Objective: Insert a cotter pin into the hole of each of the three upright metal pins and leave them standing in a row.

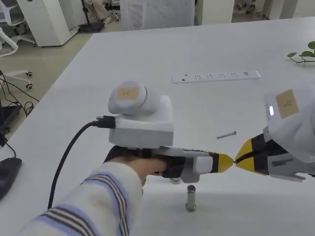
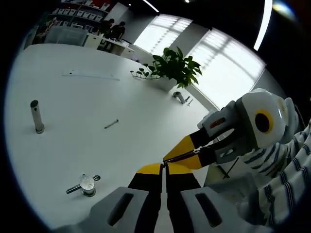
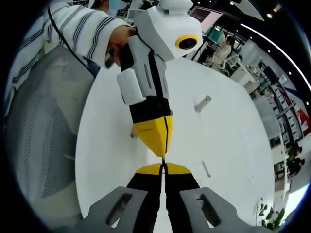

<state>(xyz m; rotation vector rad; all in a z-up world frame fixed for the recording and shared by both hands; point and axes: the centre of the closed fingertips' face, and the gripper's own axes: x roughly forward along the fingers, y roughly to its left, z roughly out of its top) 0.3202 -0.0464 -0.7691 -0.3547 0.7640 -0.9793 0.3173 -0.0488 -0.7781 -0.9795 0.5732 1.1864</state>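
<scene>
1. Cotter pin lay loose and flat on the white table, on the person's side of the power strip and well apart from it.
2. One upright metal pin stood on its base farther still from the power strip, past the loose cotter pin and both grippers.
3. In the left gripper view a second metal pin was seen almost end-on, with a thin piece sticking out on either side of it. It too sat farther from the power strip than the loose cotter pin.
4. The left gripper, carried by a hand in a striped sleeve, had its jaws drawn together to a hairline slit. Its yellow tips met the right gripper nose to nose, between the upright metal pin and the power strip.
5. The right gripper's jaws were pressed together as well; whether either pair pinched anything was too small to tell.
</scene>
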